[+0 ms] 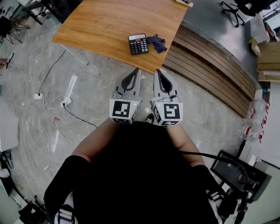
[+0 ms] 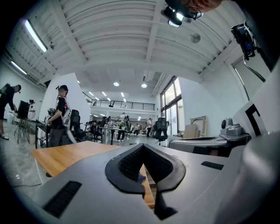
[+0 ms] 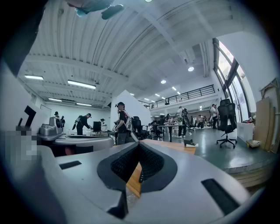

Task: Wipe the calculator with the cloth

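Just one calculator (image 1: 138, 44), one cloth (image 1: 157, 43); left claw (image 1: 136, 71), right claw (image 1: 159, 72) both closed.

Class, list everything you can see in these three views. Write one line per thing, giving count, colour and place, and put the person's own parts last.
table: one, light wood, top of the head view
calculator: one, black, on the table near its front edge
cloth: one, dark blue, crumpled, on the table to the right of the calculator
steps: one curved set, brown wood, right of the table
power strip: one, white, on the floor left of the table
cardboard boxes: several, brown, far right
office chair: one, black, top right
left gripper: one, grey, shut, empty, short of the table
right gripper: one, grey, shut, empty, beside the left
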Demonstrator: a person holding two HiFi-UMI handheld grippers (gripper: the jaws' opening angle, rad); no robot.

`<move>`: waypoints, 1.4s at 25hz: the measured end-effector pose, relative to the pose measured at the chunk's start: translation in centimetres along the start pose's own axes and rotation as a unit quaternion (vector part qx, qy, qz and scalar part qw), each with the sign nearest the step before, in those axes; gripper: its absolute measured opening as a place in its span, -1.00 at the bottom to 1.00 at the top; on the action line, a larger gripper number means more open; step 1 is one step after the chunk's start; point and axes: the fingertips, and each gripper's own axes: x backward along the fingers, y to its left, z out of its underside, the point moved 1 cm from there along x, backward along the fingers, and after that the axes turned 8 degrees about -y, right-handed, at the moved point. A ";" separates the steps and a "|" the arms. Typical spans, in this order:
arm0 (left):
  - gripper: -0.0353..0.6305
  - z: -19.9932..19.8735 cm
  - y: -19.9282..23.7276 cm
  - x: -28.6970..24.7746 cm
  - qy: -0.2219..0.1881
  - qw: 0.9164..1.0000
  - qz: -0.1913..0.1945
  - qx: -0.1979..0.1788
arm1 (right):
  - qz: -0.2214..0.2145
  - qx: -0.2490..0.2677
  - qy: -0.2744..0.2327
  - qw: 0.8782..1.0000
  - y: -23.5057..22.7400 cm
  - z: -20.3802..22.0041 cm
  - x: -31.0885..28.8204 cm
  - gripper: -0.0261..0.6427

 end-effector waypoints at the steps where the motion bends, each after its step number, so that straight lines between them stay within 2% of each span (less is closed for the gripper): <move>1: -0.88 -0.1 -0.1 -0.1 -0.006 1.000 -0.001 0.011 | -0.001 0.000 0.000 1.000 0.0 0.0 -0.1 -0.88; 5: -0.88 -0.1 -0.6 -0.3 -0.014 0.999 0.006 0.038 | -0.002 -0.002 0.001 1.000 -0.1 0.1 -0.3 -0.88; 15: -0.88 1.0 -3.0 -1.7 0.002 1.000 0.012 0.028 | -0.014 -0.007 0.011 1.000 -2.2 0.9 0.7 -0.88; 22: -0.88 1.4 -5.1 -1.7 0.006 0.999 -0.032 0.040 | -0.042 -0.022 0.003 0.999 -4.3 0.3 2.1 -0.88; 26: -0.88 2.0 -5.8 -1.8 0.017 0.998 -0.040 0.039 | -0.041 -0.025 0.015 0.999 -5.4 1.3 2.4 -0.88; 31: -0.88 3.5 -4.6 -3.2 0.028 0.998 -0.053 0.036 | -0.035 -0.033 0.029 0.998 -6.7 3.2 1.0 -0.88; 35: -0.88 5.3 -2.9 -5.0 0.040 0.996 -0.063 0.048 | -0.031 -0.033 0.036 0.998 -7.8 4.3 -0.9 -0.88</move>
